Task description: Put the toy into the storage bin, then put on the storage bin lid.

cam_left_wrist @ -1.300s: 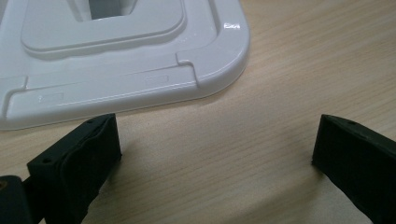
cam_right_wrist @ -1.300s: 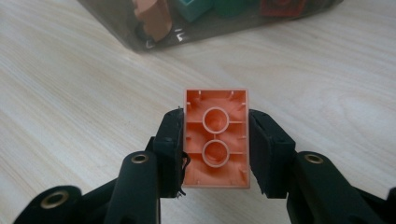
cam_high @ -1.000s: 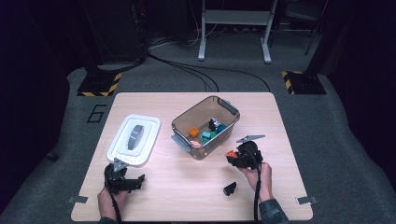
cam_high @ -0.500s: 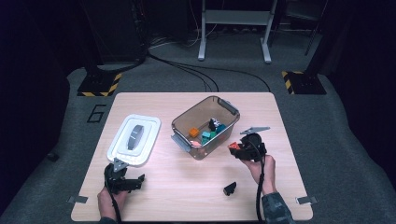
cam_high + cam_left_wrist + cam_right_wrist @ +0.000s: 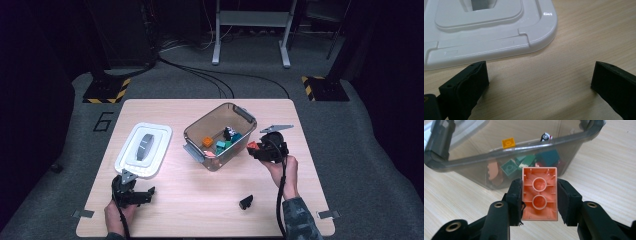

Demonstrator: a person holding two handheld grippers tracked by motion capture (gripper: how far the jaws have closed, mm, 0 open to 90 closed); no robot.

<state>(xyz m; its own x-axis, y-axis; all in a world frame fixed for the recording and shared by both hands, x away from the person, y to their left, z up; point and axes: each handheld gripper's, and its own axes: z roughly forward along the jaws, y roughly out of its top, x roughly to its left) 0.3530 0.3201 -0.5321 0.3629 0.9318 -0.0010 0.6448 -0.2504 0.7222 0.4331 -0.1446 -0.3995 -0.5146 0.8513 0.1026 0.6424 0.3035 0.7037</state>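
Note:
My right gripper (image 5: 539,195) is shut on a salmon-orange brick (image 5: 539,193), hollow underside facing the camera, just short of the grey clear bin's near wall (image 5: 499,157). From above, this gripper (image 5: 252,148) and the brick (image 5: 251,146) hover by the bin's right side (image 5: 247,120). Inside the bin lie an orange brick (image 5: 207,142), teal and green bricks (image 5: 225,145) and a small black-and-white piece (image 5: 228,132). My left gripper (image 5: 142,192) stands open on the table near the front left; its jaws (image 5: 539,82) are wide apart with bare wood between them, just in front of the white lid (image 5: 486,32).
The white lid (image 5: 144,150) with a grey handle lies flat left of the bin. A small black piece (image 5: 245,202) rests on the table toward the front, below the right hand. Bare wood surrounds it. Cables and stands sit on the floor beyond the table.
My right gripper has risen with the orange brick and moved toward the bin's right side. The left gripper has stayed still.

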